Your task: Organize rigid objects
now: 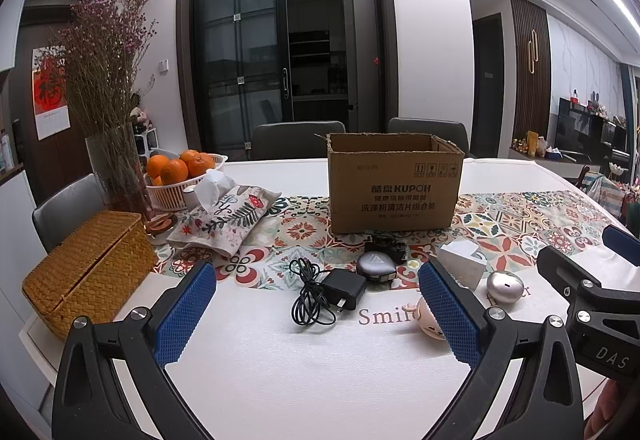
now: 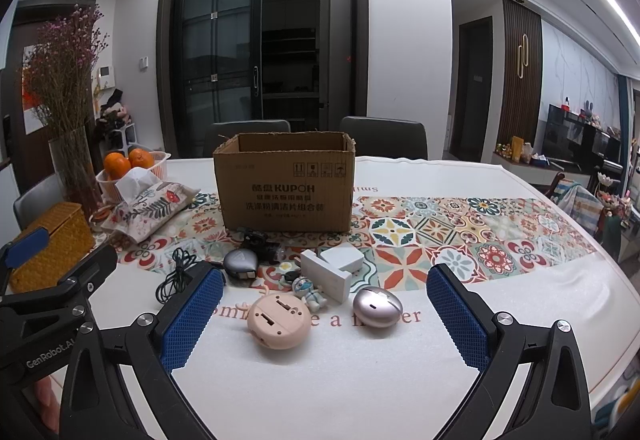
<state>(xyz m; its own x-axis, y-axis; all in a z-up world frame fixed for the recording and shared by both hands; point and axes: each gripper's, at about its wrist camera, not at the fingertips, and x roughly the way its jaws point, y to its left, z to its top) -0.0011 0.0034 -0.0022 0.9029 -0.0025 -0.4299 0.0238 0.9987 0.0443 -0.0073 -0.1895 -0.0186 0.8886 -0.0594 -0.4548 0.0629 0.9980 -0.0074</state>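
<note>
While both tongs are held above the near edge of the table, the left tongs and the right tongs are seen wide apart, with nothing between their blue pads. An open cardboard box is set upright on the patterned runner toward the middle of the table. The small items are grouped just in front of it. A black charger with a coiled cable is placed at the left of the group. A grey pebble-shaped device and a black gadget are found nearest the box. A white block is laid beside a small figurine. A pink round case and a silver egg-shaped case are placed closest to the near edge, apart from each other. Toward the left edge, a wicker box, a tissue pouch, a basket of oranges and a vase of dried flowers are shown.
</note>
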